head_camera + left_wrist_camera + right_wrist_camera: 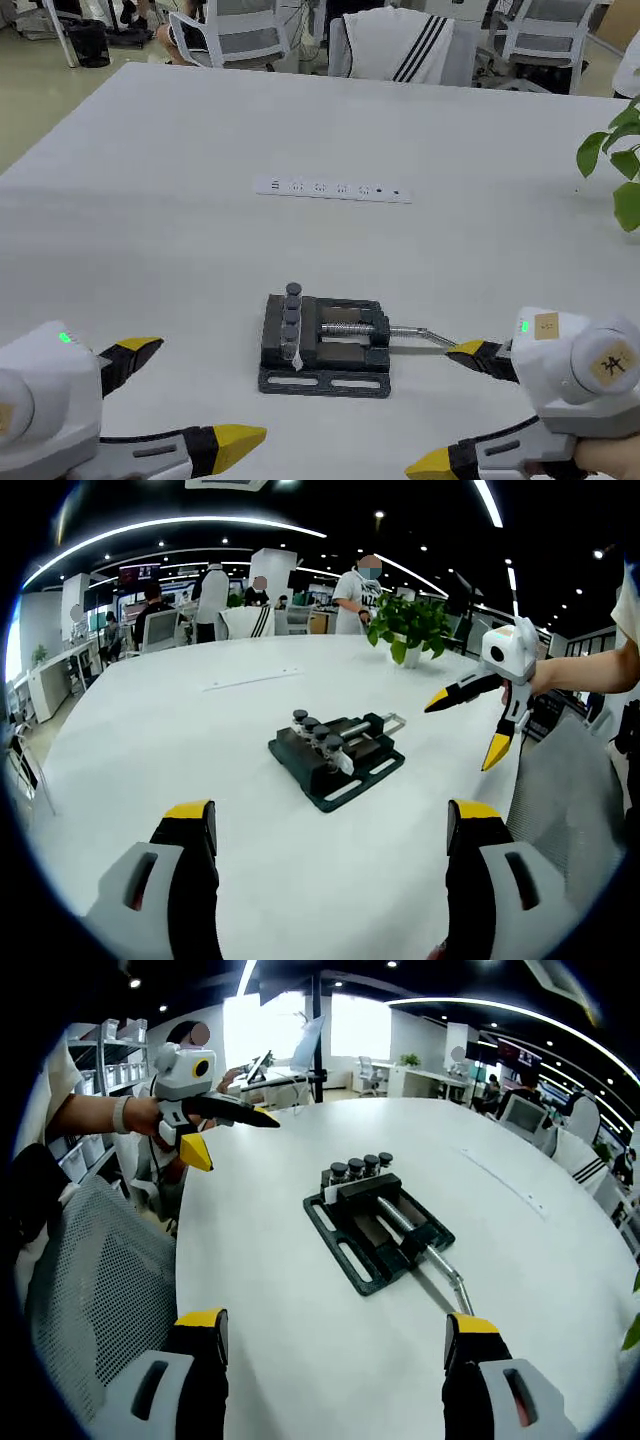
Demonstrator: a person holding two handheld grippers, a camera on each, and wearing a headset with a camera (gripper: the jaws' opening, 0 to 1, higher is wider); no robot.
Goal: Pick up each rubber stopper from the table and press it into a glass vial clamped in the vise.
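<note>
Stoppers (293, 290) aren't in our left gripper (200, 390) or right gripper (438, 408), both wide open & empty, but sit atop the vials (290, 345) in the vise (335, 352) btwn them, so reaching in we'd risk clipping glass, unseating one or snagging the handle (435, 338).

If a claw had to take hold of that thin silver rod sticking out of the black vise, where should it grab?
Probably the bent free end of the thin silver handle rod, approached from the side of the right claw. That end juts clear of the black metal vise, over bare white table, so the jaws can close across it.
</note>
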